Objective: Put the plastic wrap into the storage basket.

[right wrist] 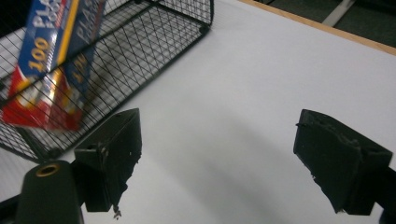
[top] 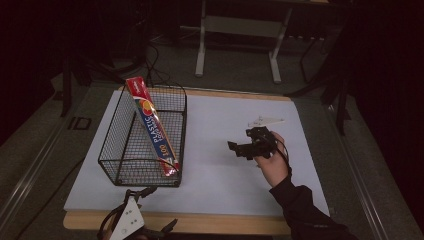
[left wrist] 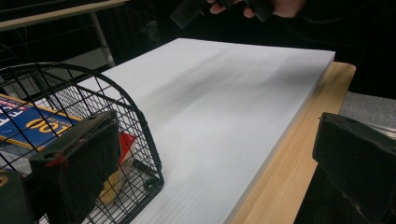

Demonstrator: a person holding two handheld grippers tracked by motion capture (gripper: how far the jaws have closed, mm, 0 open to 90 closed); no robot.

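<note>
A black wire basket stands on the left part of the white board. A long red and blue box of plastic food wrap leans inside it, its top end above the rim. My right gripper hovers over the middle right of the board, jaws turned toward the basket, open with nothing between them. The basket and the box lie ahead on its left. My left gripper sits at the table's front edge, just before the basket's near corner, open and empty.
The white board lies on a wooden table whose edge shows along the front. A metal frame with two legs stands on the floor behind the table, with cables near it. The hand with my right gripper is at the far side.
</note>
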